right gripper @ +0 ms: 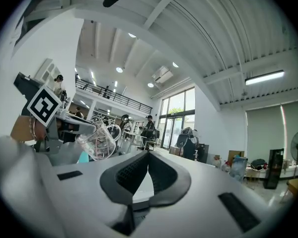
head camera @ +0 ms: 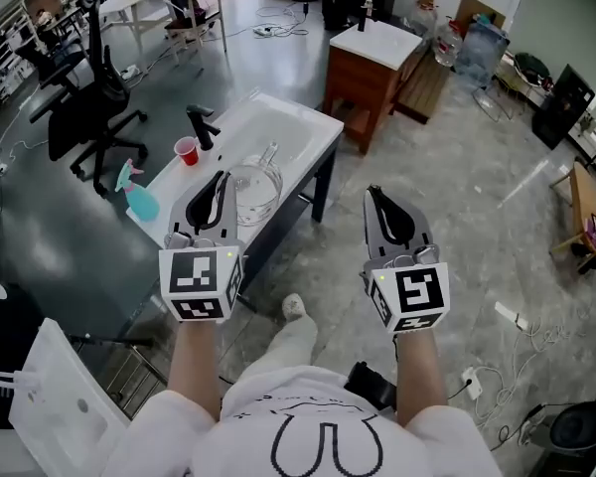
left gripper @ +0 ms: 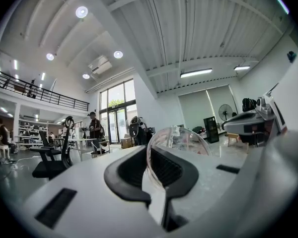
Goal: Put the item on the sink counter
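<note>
A clear plastic measuring jug (head camera: 253, 189) hangs in the air over the near end of the white sink counter (head camera: 308, 132). My left gripper (head camera: 222, 179) is shut on the jug's rim. In the left gripper view the jug (left gripper: 181, 142) rises just past the black pads, which pinch its thin wall. My right gripper (head camera: 373, 195) floats over the floor to the right of the counter, shut and empty; its pads meet in the right gripper view (right gripper: 148, 155). That view also shows the jug (right gripper: 97, 140) off to the left.
On the counter stand a black faucet (head camera: 201, 125), a red cup (head camera: 186, 151) and a blue spray bottle (head camera: 137, 195). A black office chair (head camera: 84, 107) is on the left, a wooden vanity (head camera: 372, 63) behind. Cables lie on the floor at right.
</note>
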The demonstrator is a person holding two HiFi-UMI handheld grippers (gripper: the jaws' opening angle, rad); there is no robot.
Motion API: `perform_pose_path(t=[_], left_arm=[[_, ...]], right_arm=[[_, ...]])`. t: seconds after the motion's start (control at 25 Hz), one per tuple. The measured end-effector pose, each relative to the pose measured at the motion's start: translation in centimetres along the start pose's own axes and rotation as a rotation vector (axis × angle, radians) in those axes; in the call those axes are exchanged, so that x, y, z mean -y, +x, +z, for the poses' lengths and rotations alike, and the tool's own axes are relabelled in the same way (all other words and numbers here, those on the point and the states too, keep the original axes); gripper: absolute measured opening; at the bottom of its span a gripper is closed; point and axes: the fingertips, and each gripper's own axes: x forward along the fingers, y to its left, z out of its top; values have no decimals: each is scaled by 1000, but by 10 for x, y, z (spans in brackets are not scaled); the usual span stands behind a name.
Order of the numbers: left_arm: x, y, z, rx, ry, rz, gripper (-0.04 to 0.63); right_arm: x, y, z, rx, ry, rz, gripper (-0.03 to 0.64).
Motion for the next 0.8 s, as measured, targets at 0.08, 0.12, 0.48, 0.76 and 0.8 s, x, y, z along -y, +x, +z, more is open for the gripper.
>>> perform_pose_path(t=[0.08, 0.12, 0.48, 0.76, 0.8], left_arm=[[-2, 23, -4, -2, -1, 2, 32], [-3, 35, -6, -3, -3, 3, 32], [-37, 163, -43, -59, -38, 54, 32], [-63, 241, -68, -100, -60, 98, 32], [-66, 248, -69, -104, -66, 100, 32]], right_arm=[[12, 19, -8, -3, 2, 2, 28], [19, 29, -12, -5, 3, 5, 28], [55, 162, -54, -51, -25, 112, 28], [80, 248, -80, -70, -38, 176, 28], [83, 257, -81, -71, -35, 182, 28]])
